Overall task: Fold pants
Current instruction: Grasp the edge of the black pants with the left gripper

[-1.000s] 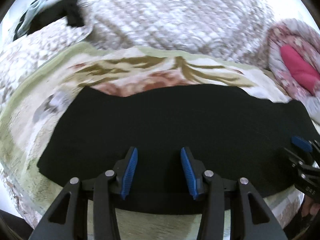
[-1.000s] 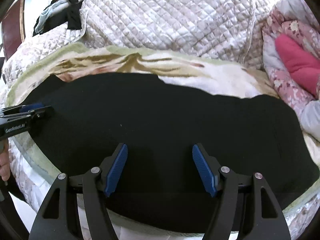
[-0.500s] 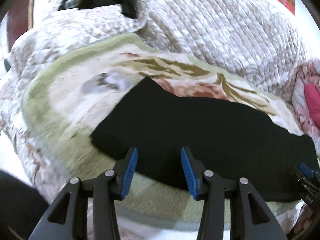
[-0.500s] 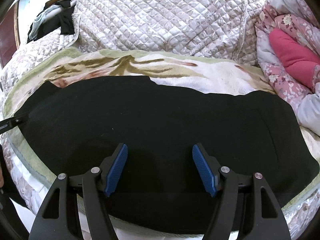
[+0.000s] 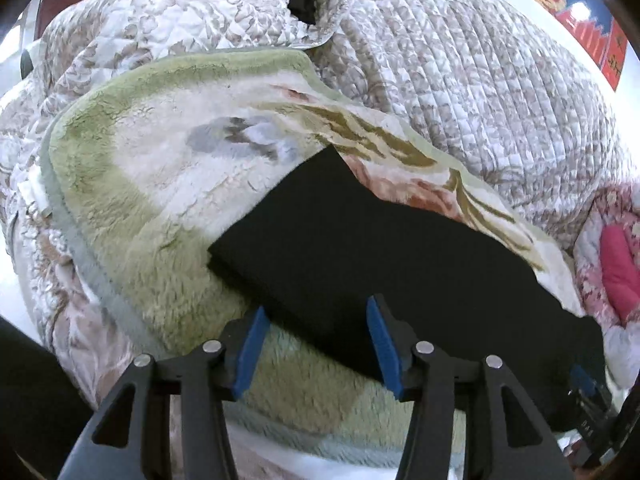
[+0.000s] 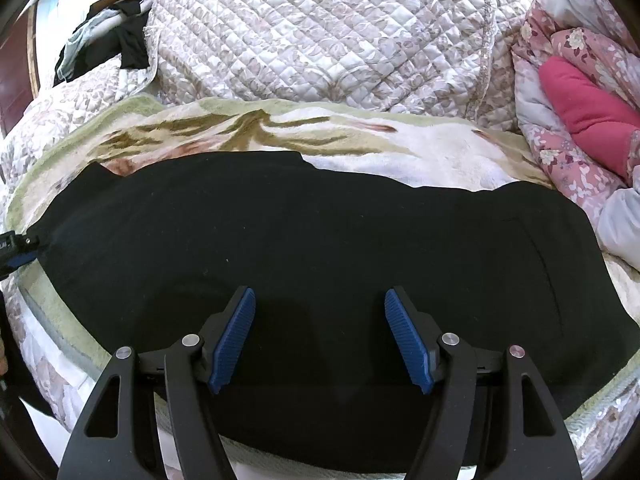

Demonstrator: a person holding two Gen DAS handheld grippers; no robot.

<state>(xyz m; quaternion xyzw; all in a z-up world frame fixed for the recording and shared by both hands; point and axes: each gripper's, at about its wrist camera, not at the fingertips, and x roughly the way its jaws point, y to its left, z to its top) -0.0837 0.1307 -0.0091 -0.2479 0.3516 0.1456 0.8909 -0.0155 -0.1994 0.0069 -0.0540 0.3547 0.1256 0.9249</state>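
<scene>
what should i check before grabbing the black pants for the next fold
1. Black pants lie flat on the fleece blanket: ok.
2. Left gripper at the pants' end, jaws opening, nothing pinched: ok.
3. Right gripper open above the cloth, not gripping: ok.
4. Near hem is a single layer to pinch: cannot tell.
5. Quilted bedspread behind is clear of the pants: ok.

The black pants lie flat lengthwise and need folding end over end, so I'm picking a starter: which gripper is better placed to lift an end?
Left. The left gripper sits at the black pants' end edge, jaws opening; the right gripper hovers mid-length.
</scene>
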